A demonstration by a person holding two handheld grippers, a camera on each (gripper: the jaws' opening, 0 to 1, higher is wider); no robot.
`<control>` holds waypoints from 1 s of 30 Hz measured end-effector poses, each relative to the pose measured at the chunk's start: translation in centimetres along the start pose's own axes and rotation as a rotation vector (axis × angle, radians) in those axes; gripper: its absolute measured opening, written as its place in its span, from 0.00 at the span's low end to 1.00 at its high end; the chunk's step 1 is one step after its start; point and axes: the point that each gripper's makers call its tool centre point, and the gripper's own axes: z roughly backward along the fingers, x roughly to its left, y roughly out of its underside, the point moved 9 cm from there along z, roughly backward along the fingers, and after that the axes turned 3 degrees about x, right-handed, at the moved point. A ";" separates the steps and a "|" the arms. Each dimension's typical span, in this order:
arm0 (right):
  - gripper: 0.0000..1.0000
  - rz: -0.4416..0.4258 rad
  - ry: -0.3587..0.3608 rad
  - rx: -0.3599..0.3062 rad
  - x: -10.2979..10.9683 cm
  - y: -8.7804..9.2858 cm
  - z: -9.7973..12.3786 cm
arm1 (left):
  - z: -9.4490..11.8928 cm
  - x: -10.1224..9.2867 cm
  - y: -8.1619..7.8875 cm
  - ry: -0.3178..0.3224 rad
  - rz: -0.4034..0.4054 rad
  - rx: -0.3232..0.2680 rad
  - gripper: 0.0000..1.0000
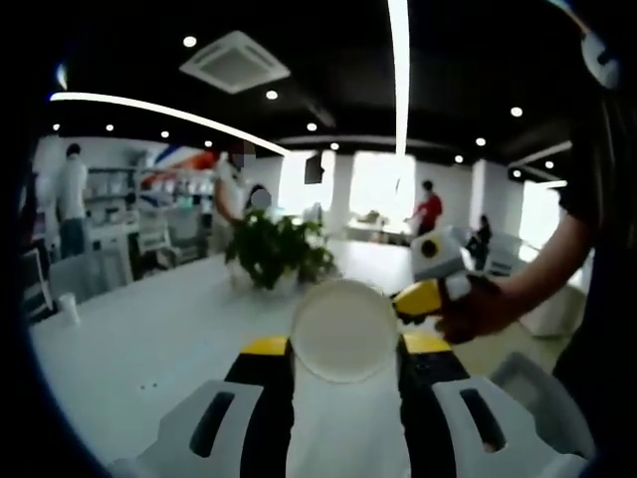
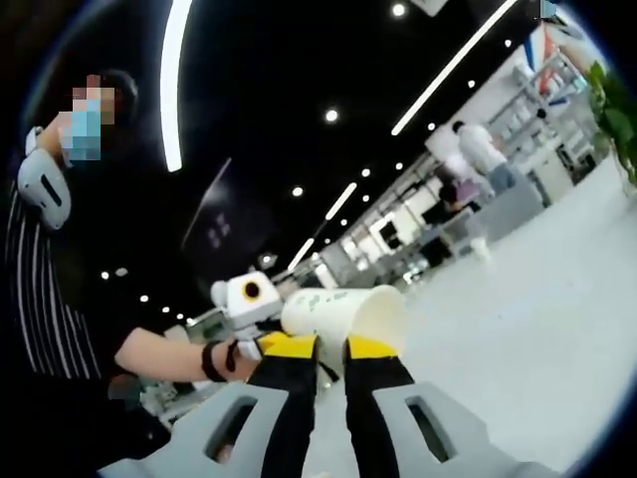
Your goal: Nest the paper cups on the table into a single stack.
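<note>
My left gripper [image 1: 344, 349] grips a cup [image 1: 343, 329], yellow-tipped fingers [image 1: 265, 347] clenched on its sides, base pointing away from me, held up over the desk [image 1: 159, 339]. My right gripper [image 2: 328, 349] comes in just right of that cup, in my hand [image 1: 478, 309]. In the right gripper view its fingers [image 2: 289, 347] sit nearly closed just beneath a second cup [image 2: 343, 311], which lies tilted on its side, mouth to the right; whether they pinch its wall I cannot tell.

Step, as I judge it: bringing two cups together mid-air to nest them. Next move calls for lining up one cup's base with the other's mouth, same axis, then sliding in.

Room: open desk to the left of my cup, one small cup [image 1: 68, 307] far left near the desk edge. A plant [image 1: 277, 249] stands behind my cup, well apart. People are far back.
</note>
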 end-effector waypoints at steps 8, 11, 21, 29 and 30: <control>0.02 0.019 -0.025 0.022 0.5 -0.5 -0.6 | 0.5 0.4 0.3 -0.017 -0.003 0.002 0.41; 0.01 0.019 -0.034 0.027 0.5 -0.7 -0.8 | 0.6 0.4 0.3 -0.017 -0.007 0.000 0.43; 0.00 0.056 -0.045 0.087 0.7 -1.3 -1.2 | 1.1 0.4 0.6 -0.008 -0.031 0.014 0.40; 0.00 0.108 -0.046 0.141 0.7 -2.0 -1.4 | 1.2 0.6 0.8 -0.016 -0.034 0.013 0.44; 0.00 0.126 -0.044 0.156 0.7 -2.1 -1.5 | 1.2 0.6 0.8 -0.019 -0.036 0.016 0.45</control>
